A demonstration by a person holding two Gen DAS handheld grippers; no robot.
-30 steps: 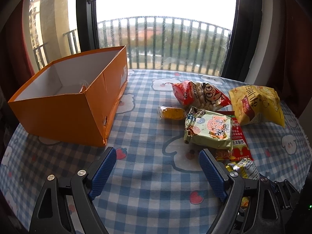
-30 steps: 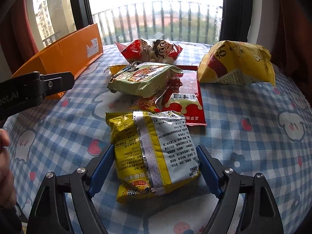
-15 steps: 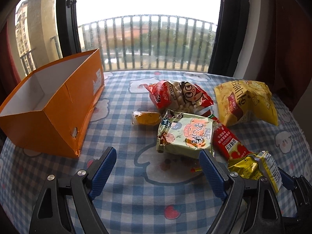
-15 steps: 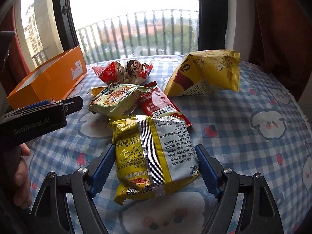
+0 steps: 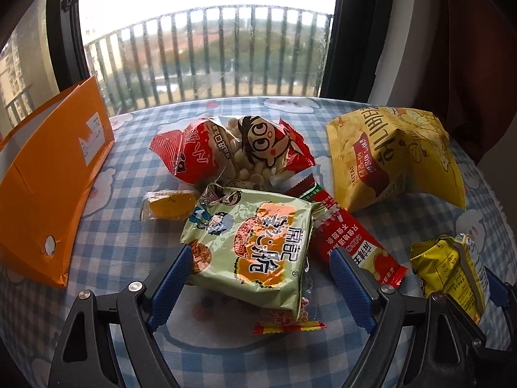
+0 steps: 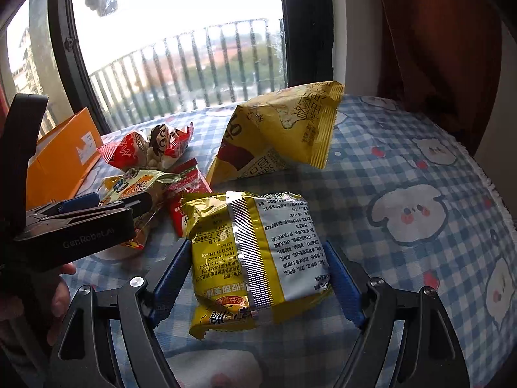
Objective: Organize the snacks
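My left gripper (image 5: 260, 278) is open, its fingers on either side of the near end of a green noodle packet (image 5: 248, 245) lying on the checked tablecloth. Behind the packet lie a red snack bag (image 5: 232, 148), a small orange cake (image 5: 168, 205), a red sachet (image 5: 352, 242) and a big yellow chip bag (image 5: 391, 158). My right gripper (image 6: 257, 281) is shut on a yellow noodle packet (image 6: 258, 252), which also shows in the left wrist view (image 5: 452, 268). The orange box (image 5: 48, 168) stands at the left.
The round table (image 6: 420, 177) ends in a fringed edge at the right. A window with a balcony railing (image 5: 206, 55) lies behind the table. The left gripper body (image 6: 68, 229) and the hand holding it show at the left of the right wrist view.
My left gripper has swung right from the orange box and moved forward until its fingers flank the green packet. My right gripper has turned right, still holding the yellow packet.
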